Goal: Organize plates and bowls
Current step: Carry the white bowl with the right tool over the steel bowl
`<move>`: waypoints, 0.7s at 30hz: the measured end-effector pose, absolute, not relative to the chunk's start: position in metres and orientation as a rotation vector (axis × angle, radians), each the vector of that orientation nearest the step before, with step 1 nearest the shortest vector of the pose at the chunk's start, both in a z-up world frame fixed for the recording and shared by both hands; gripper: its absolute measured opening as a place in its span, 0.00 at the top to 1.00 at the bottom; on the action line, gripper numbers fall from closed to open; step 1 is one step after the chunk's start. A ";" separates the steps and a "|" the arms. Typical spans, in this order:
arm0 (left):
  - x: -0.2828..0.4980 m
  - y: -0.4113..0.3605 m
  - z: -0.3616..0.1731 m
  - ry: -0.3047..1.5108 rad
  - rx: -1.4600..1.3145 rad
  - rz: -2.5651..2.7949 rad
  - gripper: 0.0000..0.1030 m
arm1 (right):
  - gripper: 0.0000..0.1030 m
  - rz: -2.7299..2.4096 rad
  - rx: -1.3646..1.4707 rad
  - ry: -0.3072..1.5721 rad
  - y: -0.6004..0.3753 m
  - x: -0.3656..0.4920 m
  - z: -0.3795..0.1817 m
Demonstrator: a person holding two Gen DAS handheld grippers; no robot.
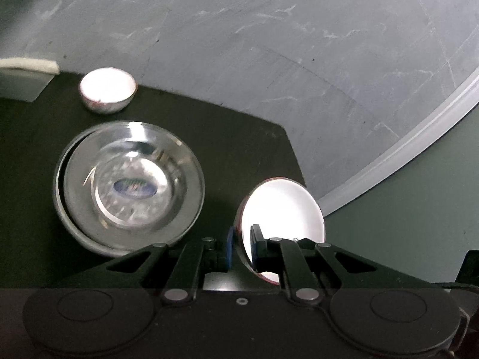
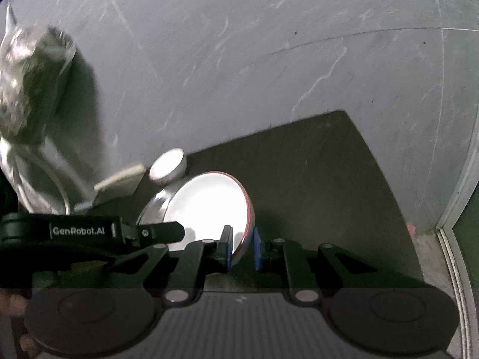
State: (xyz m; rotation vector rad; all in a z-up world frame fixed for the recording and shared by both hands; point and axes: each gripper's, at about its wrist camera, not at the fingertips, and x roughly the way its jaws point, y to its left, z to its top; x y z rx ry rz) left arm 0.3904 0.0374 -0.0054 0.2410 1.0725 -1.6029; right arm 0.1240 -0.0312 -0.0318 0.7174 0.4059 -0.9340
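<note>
Saw, at far left in the left wrist view, a small white bowl upright on the dark counter, with nested steel bowls just in front of it. Found the red-rimmed white bowl further right, tilted steeply on edge near the counter's corner. Judged the step as carrying this bowl to a stack: best levelled first, centred over its target, lowered slowly, and released only once seated. Feared a slip from so thin a rim grip. Found the left tool narrowed almost fully, pinching the rim with one pad inside and one outside. Found the right tool likewise nearly closed across a red rim, seemingly the same bowl, though could not confirm that.
</note>
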 end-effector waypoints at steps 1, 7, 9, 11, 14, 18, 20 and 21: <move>0.392 0.039 -0.007 1.080 0.243 -1.605 0.88 | 0.84 -0.933 0.718 0.416 -0.026 0.125 -0.033; 0.398 0.053 -0.014 1.112 0.268 -1.611 0.88 | 0.84 -0.921 0.741 0.453 -0.009 0.128 -0.041; 0.400 0.057 -0.015 1.121 0.274 -1.614 0.88 | 0.84 -0.916 0.745 0.465 -0.004 0.129 -0.042; 0.402 0.062 -0.017 1.134 0.281 -1.613 0.88 | 0.84 -0.912 0.747 0.475 -0.001 0.131 -0.042; 0.404 0.066 -0.024 1.171 0.295 -1.597 0.88 | 0.84 -0.905 0.747 0.492 0.005 0.132 -0.041; 0.406 0.070 -0.027 1.197 0.302 -1.584 0.88 | 0.84 -0.901 0.753 0.516 0.010 0.134 -0.043; 0.406 0.071 -0.028 1.200 0.308 -1.580 0.88 | 0.84 -0.898 0.760 0.524 0.012 0.135 -0.045; 0.406 0.072 -0.028 1.202 0.314 -1.578 0.88 | 0.84 -0.896 0.763 0.527 0.014 0.134 -0.047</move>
